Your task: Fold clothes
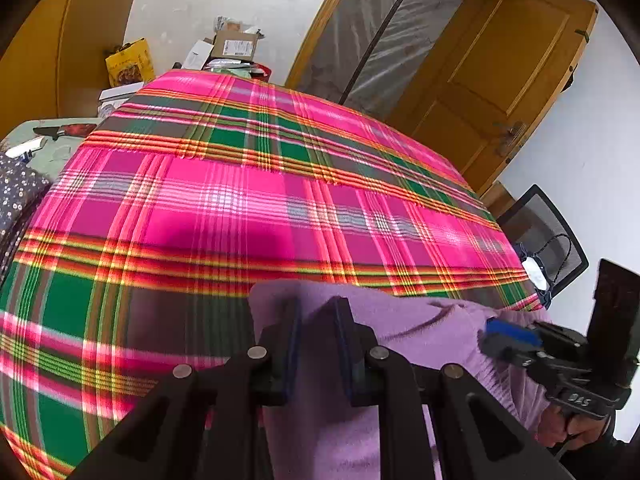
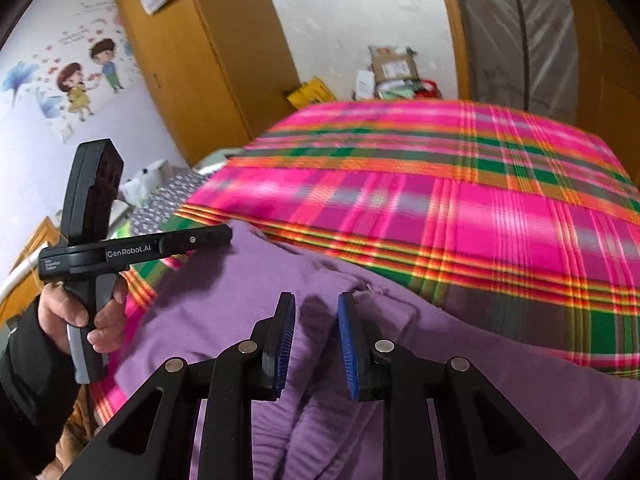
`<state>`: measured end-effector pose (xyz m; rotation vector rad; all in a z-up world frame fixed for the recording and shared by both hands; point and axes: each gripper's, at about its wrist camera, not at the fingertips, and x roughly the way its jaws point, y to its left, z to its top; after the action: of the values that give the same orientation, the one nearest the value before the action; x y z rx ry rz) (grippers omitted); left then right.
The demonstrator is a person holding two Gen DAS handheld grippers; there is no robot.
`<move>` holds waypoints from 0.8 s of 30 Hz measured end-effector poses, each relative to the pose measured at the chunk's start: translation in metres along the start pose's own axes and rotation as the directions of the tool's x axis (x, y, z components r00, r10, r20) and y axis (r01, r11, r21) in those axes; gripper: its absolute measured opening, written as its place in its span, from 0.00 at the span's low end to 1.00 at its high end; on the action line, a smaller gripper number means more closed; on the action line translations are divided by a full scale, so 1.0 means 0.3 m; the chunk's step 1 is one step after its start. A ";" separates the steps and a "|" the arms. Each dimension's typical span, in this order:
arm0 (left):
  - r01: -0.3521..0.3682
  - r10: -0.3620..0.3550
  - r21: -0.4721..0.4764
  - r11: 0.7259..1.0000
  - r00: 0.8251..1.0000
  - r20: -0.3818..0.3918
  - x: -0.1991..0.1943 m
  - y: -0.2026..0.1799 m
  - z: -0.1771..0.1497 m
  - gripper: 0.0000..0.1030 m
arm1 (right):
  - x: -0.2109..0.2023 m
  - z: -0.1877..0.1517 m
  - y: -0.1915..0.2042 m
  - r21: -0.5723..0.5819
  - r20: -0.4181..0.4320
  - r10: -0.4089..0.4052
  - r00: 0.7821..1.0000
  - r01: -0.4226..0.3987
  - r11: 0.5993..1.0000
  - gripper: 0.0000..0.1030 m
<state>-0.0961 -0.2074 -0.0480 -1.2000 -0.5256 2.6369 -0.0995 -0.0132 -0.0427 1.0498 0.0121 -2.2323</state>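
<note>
A lilac knitted garment (image 1: 432,336) lies bunched at the near edge of the bed, which is covered by a pink, green and orange plaid cloth (image 1: 248,184). My left gripper (image 1: 318,312) sits over the garment's left end with its blue-padded jaws a narrow gap apart, fabric showing between them. In the right wrist view the garment (image 2: 224,300) spreads under my right gripper (image 2: 316,312), whose jaws stand apart just above a raised fold. The left gripper (image 2: 224,236) appears there at the left, hand-held, its tip resting on the garment. The right gripper (image 1: 504,332) shows in the left view.
Cardboard boxes and bags (image 1: 232,48) are piled beyond the bed's far end. A wooden door (image 1: 500,76) stands open at the right, with a mesh chair (image 1: 548,240) below it. A wardrobe (image 2: 192,60) and a floral cloth (image 1: 16,196) lie to the left.
</note>
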 end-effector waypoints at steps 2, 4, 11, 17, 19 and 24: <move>-0.006 0.006 0.008 1.000 1.000 0.001 0.001 -0.002 -0.003 0.17 | 0.030 -0.003 -0.018 0.012 -0.030 -0.016 0.999 0.016 1.000 0.17; -0.016 0.016 0.021 1.000 1.000 0.002 0.005 -0.005 -0.009 0.16 | 0.055 -0.013 -0.035 0.037 -0.051 -0.011 0.999 0.013 0.999 0.17; -0.044 0.044 0.042 0.998 0.999 0.000 0.022 -0.002 -0.004 0.15 | 0.078 -0.019 -0.048 0.051 -0.052 -0.002 0.999 0.005 0.999 0.17; -0.070 0.067 0.089 0.994 0.997 0.030 0.029 -0.023 -0.024 0.15 | 0.084 -0.030 -0.038 0.032 -0.029 -0.014 0.999 0.014 0.999 0.17; -0.059 0.056 0.079 0.995 0.998 0.028 0.029 -0.017 -0.022 0.15 | 0.084 -0.030 -0.036 0.029 -0.026 -0.017 1.000 0.018 0.999 0.17; -0.076 0.076 0.036 0.996 0.997 0.005 -0.021 -0.018 -0.027 0.15 | 0.065 -0.022 -0.078 0.122 -0.042 0.051 0.998 -0.045 0.992 0.17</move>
<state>-0.0858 -0.2026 -0.0464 -1.2286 -0.4393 2.6993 -0.1173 -0.0041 -0.0668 1.1526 -0.1290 -2.1882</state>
